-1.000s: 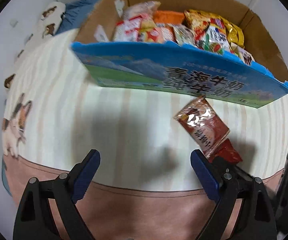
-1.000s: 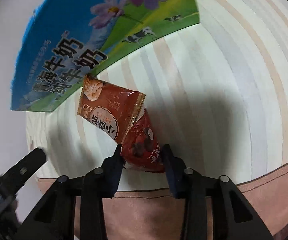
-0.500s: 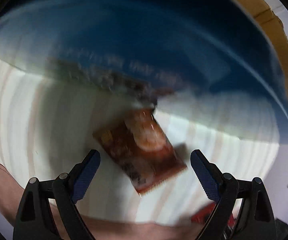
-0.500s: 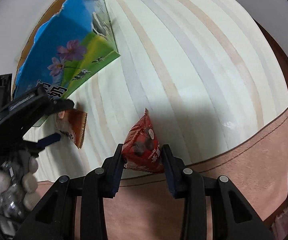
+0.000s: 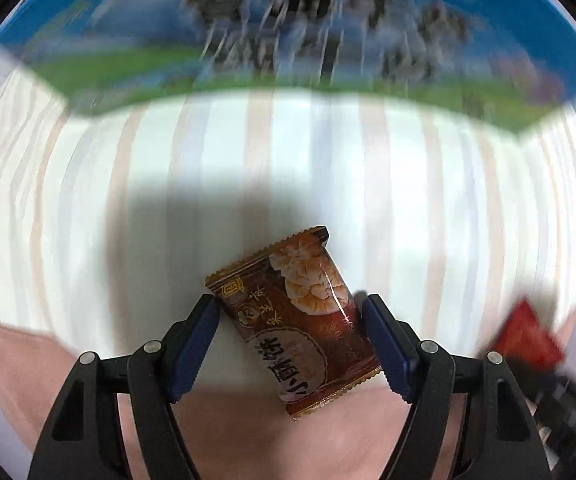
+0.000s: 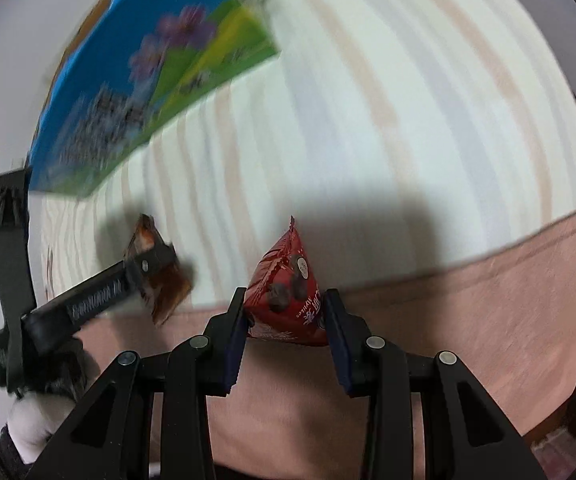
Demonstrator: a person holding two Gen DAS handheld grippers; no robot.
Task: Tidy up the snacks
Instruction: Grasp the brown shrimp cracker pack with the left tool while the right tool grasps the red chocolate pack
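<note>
Nearest, lower centre of the left wrist view: our left gripper (image 5: 290,336) has its jaws roughly half open around the brown snack packet (image 5: 300,320), pads at both side edges; we can't tell if they bear on it yet. It lies tilted across the cloth's pink border. Lower centre of the right wrist view, our right gripper (image 6: 286,316) is closed on the red pyramid packet (image 6: 288,296), held above the cloth. We judge both light, crinkly foil, slippery, contents probably brittle; best to squeeze mid-body across the width, gently. Further up, the striped tablecloth (image 5: 288,160) looks soft, so packets may sink or slide. Top of frame: the blue milk carton box (image 5: 288,20), motion-blurred; its inside isn't visible.
</note>
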